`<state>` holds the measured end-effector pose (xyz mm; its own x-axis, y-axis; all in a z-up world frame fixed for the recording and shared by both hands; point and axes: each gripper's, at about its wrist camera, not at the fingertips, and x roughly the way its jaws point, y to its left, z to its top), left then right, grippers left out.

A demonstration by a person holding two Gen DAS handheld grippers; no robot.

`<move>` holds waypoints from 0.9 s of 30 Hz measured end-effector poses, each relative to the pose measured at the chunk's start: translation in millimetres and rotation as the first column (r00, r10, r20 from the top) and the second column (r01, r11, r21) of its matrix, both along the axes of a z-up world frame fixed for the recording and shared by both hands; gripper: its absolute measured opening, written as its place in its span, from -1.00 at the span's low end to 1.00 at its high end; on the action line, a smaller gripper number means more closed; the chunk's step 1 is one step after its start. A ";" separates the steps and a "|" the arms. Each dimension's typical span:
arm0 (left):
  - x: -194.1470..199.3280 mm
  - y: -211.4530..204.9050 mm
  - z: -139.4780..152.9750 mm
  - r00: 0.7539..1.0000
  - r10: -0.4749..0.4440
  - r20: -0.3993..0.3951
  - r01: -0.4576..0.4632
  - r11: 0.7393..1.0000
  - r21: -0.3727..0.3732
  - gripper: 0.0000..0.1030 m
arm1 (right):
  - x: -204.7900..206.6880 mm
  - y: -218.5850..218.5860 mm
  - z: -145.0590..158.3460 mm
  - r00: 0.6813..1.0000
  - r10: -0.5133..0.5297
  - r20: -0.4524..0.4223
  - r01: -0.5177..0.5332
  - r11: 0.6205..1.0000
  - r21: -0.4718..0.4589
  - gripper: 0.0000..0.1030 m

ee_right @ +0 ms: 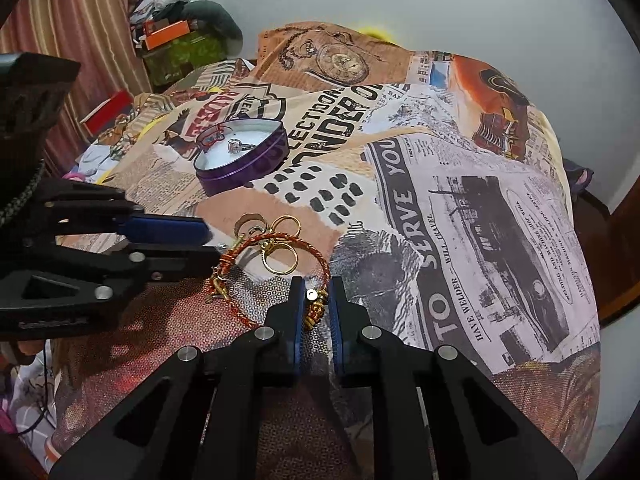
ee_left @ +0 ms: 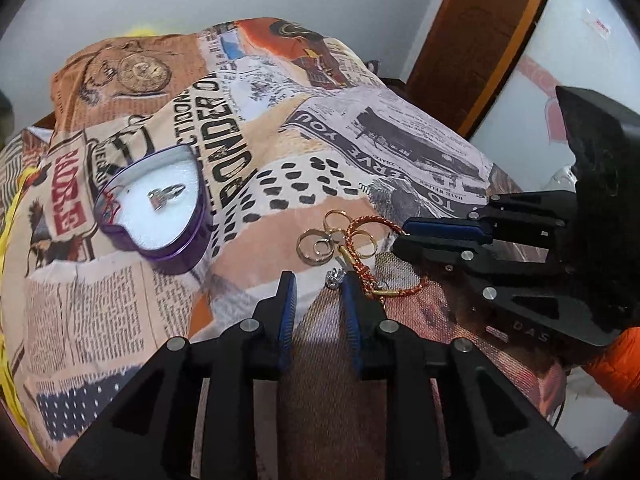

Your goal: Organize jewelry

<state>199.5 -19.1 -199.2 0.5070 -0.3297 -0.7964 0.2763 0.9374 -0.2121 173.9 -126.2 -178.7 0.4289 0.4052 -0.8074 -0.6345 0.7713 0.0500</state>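
Your working surface is a bed under a newspaper-print bedsheet that fills both views. On it, in the left centre of the left wrist view, sits the purple heart-shaped tin, lid off, with a white lining and a silver ring already lying inside; in the right wrist view the same tin appears in the upper centre-left.

The unsorted jewelry lies in a small heap near the middle of each frame: a red-and-gold braided bracelet looped around a cluster of gold rings. In the left wrist view the rings sit just above your left fingertips, with a small silver ring right beside the right-hand pad.

Your right gripper is nearly closed, and the bracelet's gold-beaded clasp end sits between its pads, apparently pinched. Your left gripper stands slightly open with nothing between the pads.

The relation that governs the coming move: the tin lies up and to the left of the heap in both views, well apart from it. The bracelet's loop runs from the right gripper's pads toward the left of that frame, passing around the rings, so lifting it may drag them. The left gripper is probably the nearer to the tin.
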 end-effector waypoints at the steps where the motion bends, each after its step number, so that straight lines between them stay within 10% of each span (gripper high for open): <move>1: 1.5 -0.9 -0.9 1.000 -0.006 -0.001 0.006 1.000 0.002 -0.56 | -0.5 0.3 -0.3 1.000 0.002 0.001 -0.002 1.000 0.000 -0.80; 19: 0.4 -2.7 6.0 0.998 -0.028 -0.053 0.024 0.996 -0.085 -0.56 | -1.4 -21.3 5.7 0.999 0.000 0.050 0.005 0.995 -0.101 -0.80; 27: 0.5 -32.9 10.5 0.997 -0.082 -0.009 0.082 0.996 0.017 -0.56 | -7.6 -22.1 5.7 0.998 0.018 0.065 -0.009 0.992 -0.129 -0.80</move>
